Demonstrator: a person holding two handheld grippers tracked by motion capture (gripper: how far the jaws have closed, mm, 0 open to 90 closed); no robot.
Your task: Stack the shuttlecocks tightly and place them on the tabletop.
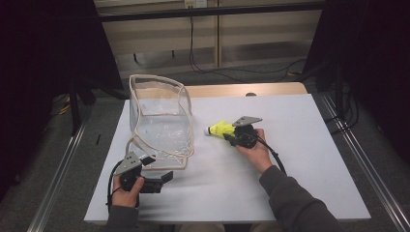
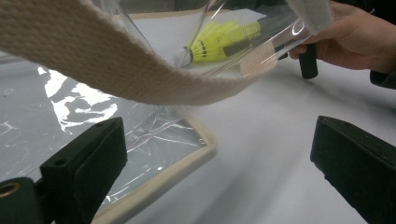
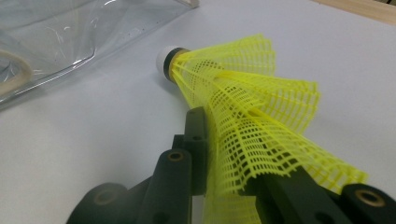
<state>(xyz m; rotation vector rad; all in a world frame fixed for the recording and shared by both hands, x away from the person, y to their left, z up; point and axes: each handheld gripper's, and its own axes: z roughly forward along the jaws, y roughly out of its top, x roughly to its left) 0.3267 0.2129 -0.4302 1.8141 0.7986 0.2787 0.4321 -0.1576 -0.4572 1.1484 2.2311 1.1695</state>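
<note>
The right gripper is clenched on the yellow shuttlecock, near the middle of the desk, just to the right of the clear bag. From the high view one sees only a small yellow shape before the right hand. The right gripper view gives more: both black jaws squeeze the net skirt of the shuttlecock, the skirt is crushed flat between them, and the white cork tip points away from the gripper, toward the bag, and is above the white surface.

The left gripper is released, its jaws wide apart, near the front left corner of the desk, at the low front edge of the bag. The left gripper view shows what the high view does not: one jaw stands over the clear plastic and its beige trim, the other over bare desk, and the woven strap of the bag hangs in a curve above them without touching. Through the plastic, the shuttlecock and the right hand appear farther off.

The desk has a white top with a strip of pale wood at the far edge. Behind it is a light wall panel with dark cables hanging to the grey floor, and dark curtains at both sides.
</note>
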